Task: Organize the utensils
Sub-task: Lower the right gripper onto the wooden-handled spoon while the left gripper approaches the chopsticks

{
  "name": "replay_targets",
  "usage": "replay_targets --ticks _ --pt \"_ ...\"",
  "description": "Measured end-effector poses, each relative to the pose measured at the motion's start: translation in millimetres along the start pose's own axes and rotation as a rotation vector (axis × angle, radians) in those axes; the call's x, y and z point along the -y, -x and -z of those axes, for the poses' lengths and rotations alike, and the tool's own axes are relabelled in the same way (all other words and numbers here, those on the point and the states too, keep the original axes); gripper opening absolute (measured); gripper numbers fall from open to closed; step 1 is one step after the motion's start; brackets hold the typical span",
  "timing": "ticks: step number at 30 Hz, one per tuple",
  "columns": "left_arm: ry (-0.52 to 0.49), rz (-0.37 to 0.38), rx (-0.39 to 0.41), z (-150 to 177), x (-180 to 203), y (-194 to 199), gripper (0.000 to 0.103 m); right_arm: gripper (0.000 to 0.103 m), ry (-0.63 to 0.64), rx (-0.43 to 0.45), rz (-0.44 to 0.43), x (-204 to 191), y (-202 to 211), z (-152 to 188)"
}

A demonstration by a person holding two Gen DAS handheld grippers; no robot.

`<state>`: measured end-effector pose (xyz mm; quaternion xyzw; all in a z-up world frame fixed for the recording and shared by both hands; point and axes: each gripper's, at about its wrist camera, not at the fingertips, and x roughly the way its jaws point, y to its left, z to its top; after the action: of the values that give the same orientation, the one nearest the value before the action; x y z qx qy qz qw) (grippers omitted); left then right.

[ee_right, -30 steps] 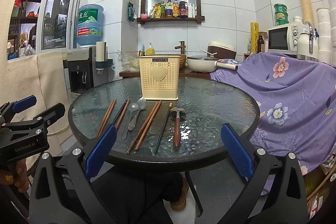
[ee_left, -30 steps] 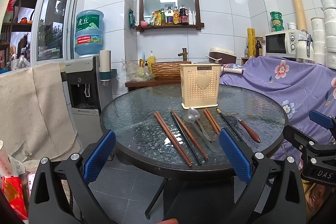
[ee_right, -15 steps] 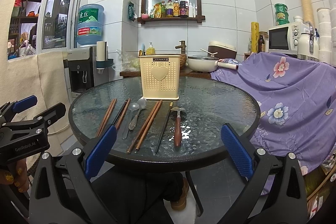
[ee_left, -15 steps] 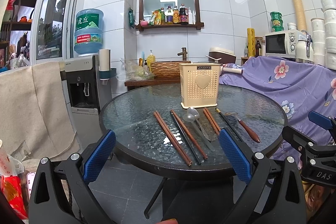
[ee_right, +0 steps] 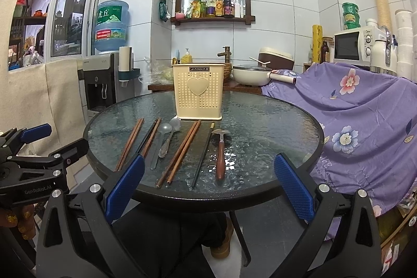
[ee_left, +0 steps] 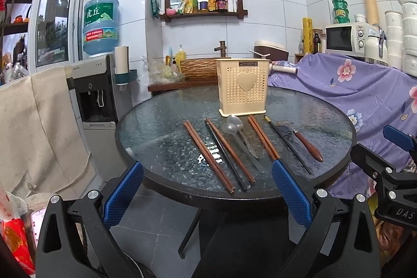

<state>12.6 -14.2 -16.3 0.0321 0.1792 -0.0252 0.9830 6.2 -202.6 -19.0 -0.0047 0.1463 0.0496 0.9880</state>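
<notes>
Right wrist view puts us before the round textured-glass table (ee_right: 273,121), where a cream perforated plastic utensil holder (ee_right: 199,95) stands upright at the far middle. Brown wooden chopsticks (ee_right: 179,153), a clear plastic spoon (ee_right: 169,134) and a wooden-handled tool (ee_right: 220,155) lie before it, long axes pointing toward us. Our right gripper (ee_right: 208,189) and left gripper (ee_left: 207,194) hang spread and empty at the near rim; the right looks nearer the tool.

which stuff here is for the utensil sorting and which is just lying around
For the job: cream holder, brown chopsticks, black chopsticks, spoons, wooden-handled tool.

Lying about: microwave, water jug, pan, purple floral cloth.
</notes>
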Motion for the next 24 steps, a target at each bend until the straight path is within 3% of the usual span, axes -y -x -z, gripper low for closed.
replay_targets --ticks 7,15,21,24 --pt "0.004 0.005 -0.01 -4 -4 -9 0.097 0.098 0.026 -0.025 0.0 -2 -12 -4" --pt "0.006 0.007 -0.082 -8 -12 -36 0.096 0.098 0.031 -0.106 -0.001 2 -38 -8" --pt "0.008 0.003 -0.18 -18 -31 -71 0.082 0.098 0.077 -0.158 0.024 12 -68 -22" --pt "0.007 0.001 -0.211 -25 -39 -87 0.08 0.098 0.092 -0.19 0.041 16 -90 -33"
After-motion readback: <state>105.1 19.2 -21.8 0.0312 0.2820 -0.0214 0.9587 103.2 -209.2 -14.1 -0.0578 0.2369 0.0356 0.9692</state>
